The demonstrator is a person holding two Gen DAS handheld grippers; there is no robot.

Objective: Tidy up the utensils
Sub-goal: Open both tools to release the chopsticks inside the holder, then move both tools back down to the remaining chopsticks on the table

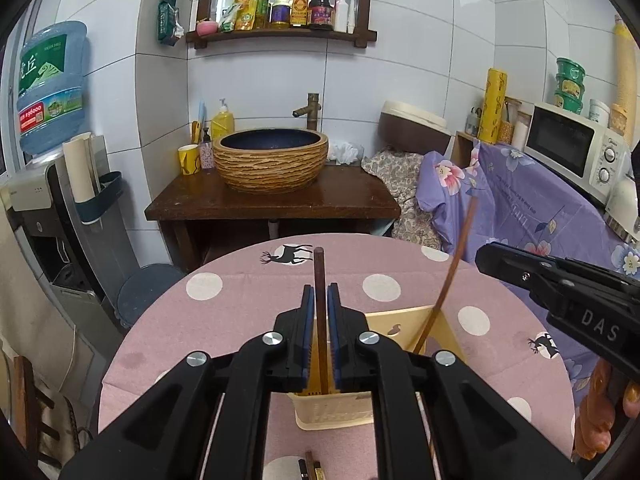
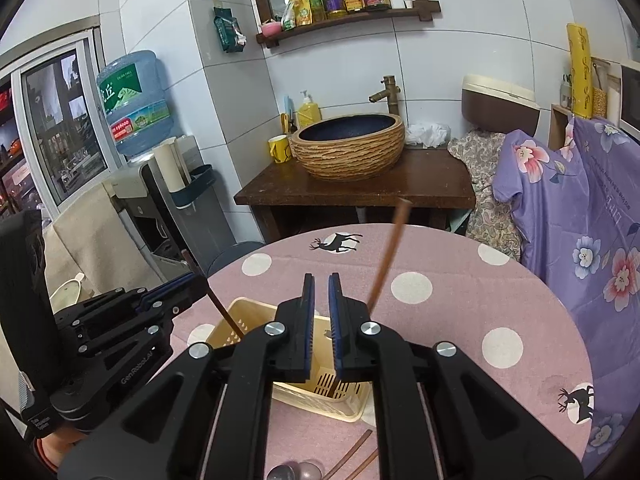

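Chopsticks: two dark wooden sticks stand in the cream utensil basket [image 1: 332, 412], one for each of my grippers.
Left chopstick [image 1: 319, 300]: upright between the blue pads of my left gripper [image 1: 320, 300], its top poking out just past the fingertips, its lower end down in the basket below.
Left gripper: jaws nearly together with a thin gap on each side of the stick; I cannot tell whether the pads press on it.
Right chopstick [image 2: 386, 258]: leaning up and away, just right of my right gripper [image 2: 321, 292], its foot inside the basket under the fingers.
Right gripper: jaws narrowly parted with nothing between them.
Basket: directly beneath both grippers, on the pink polka-dot counter [image 2: 460, 320].
Spare utensils: more chopsticks [image 2: 352, 456] and two spoons [image 2: 296, 472] lie on the counter close under my right gripper, on my side of the basket.
Beyond the counter: a wooden stand with a woven-look basin [image 1: 270, 160] straight ahead.
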